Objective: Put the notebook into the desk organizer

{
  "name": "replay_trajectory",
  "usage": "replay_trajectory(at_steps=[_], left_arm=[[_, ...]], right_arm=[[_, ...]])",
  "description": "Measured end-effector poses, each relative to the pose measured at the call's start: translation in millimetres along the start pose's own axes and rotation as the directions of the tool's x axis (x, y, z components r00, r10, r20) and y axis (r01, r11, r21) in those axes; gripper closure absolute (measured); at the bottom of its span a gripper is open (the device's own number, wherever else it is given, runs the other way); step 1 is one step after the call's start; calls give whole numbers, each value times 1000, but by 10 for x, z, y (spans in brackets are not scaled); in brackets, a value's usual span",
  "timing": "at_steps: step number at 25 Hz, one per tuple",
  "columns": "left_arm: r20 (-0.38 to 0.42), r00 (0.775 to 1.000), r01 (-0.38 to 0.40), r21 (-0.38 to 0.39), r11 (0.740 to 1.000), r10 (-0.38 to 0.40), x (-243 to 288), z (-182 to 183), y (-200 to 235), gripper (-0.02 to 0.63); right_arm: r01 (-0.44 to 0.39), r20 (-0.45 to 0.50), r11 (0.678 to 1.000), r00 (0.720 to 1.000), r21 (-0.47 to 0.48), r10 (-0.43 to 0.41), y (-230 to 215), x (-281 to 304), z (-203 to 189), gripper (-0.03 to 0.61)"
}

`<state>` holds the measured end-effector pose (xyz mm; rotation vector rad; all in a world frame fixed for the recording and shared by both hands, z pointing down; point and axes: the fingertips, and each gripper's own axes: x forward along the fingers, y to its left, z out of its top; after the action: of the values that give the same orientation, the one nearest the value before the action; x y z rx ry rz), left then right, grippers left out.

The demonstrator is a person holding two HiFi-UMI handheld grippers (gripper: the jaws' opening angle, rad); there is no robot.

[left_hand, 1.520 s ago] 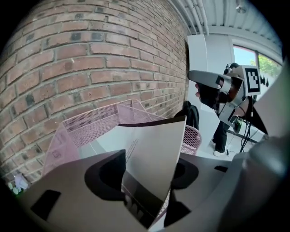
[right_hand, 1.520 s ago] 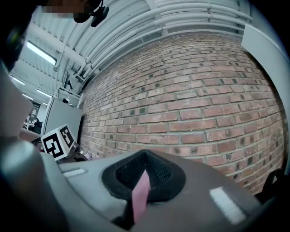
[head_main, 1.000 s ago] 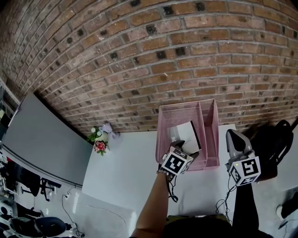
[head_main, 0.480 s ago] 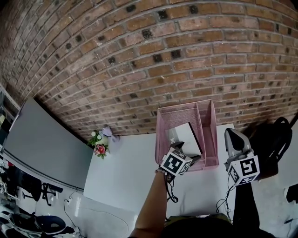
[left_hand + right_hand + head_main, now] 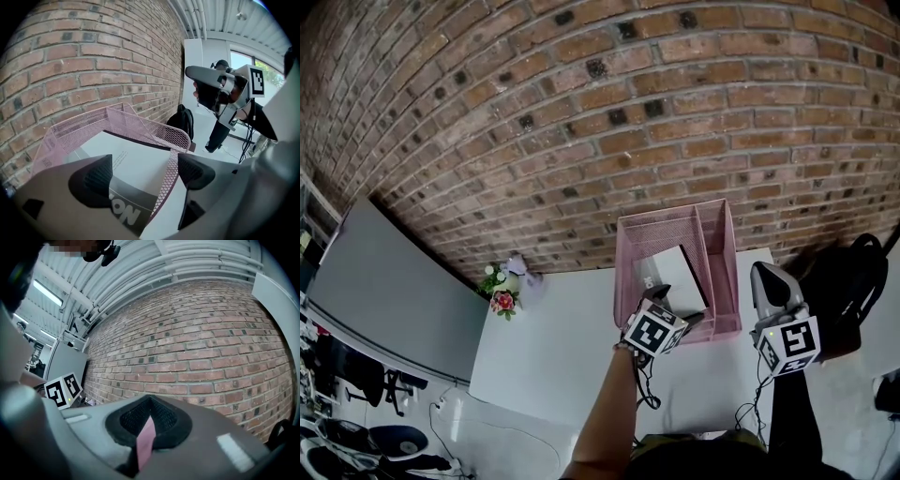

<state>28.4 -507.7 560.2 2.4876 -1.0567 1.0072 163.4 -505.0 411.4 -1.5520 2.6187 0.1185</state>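
The notebook point(image 5: 675, 272), white with a dark grey strip, lies slanted inside the left compartment of the pink mesh desk organizer point(image 5: 722, 225). My left gripper point(image 5: 678, 307) hovers at the organizer's near edge, open, its pads clear of the notebook. In the left gripper view the notebook point(image 5: 136, 164) and the organizer's rim point(image 5: 154, 129) show between the wide-apart fingers point(image 5: 96, 180). My right gripper point(image 5: 766, 274) hangs to the right of the organizer, shut and holding nothing. In its own view the right gripper point(image 5: 147, 427) points at the brick wall.
A small flower bunch point(image 5: 500, 286) sits at the white table's far left corner. A grey panel point(image 5: 384, 281) leans at the left. A black backpack point(image 5: 853, 281) stands right of the table. Cables point(image 5: 647, 384) trail along the front edge. The brick wall point(image 5: 609, 112) backs the organizer.
The left gripper has let go of the notebook and drawn back a little towards the table's front. The notebook has settled lower in the organizer. The right gripper has barely moved.
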Motion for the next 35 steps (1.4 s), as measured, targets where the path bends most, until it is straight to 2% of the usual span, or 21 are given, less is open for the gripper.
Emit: replay_trajectory(at_steps=[10, 16, 21, 26, 31, 35], left_arm=[[85, 992, -91, 18, 996, 89, -252, 50, 101, 198], [203, 965, -175, 19, 984, 167, -467, 274, 133, 198], [305, 923, -246, -3, 969, 235, -731, 471, 165, 198], [414, 851, -334, -49, 941, 323, -1059, 637, 220, 198], [532, 776, -356, -75, 931, 340, -1356, 760, 123, 198], [592, 738, -354, -69, 933, 324, -1564, 794, 77, 198]], right_arm=[[-34, -10, 999, 999, -5, 34, 188, -16, -53, 578], [-42, -7, 999, 999, -10, 42, 262, -18, -31, 578], [-37, 3, 999, 999, -18, 37, 305, -48, 25, 578], [-31, 8, 999, 999, -44, 31, 352, -53, 113, 578], [-7, 7, 999, 1000, -42, 7, 408, -59, 121, 578], [12, 8, 998, 1000, -55, -12, 499, -74, 157, 578]])
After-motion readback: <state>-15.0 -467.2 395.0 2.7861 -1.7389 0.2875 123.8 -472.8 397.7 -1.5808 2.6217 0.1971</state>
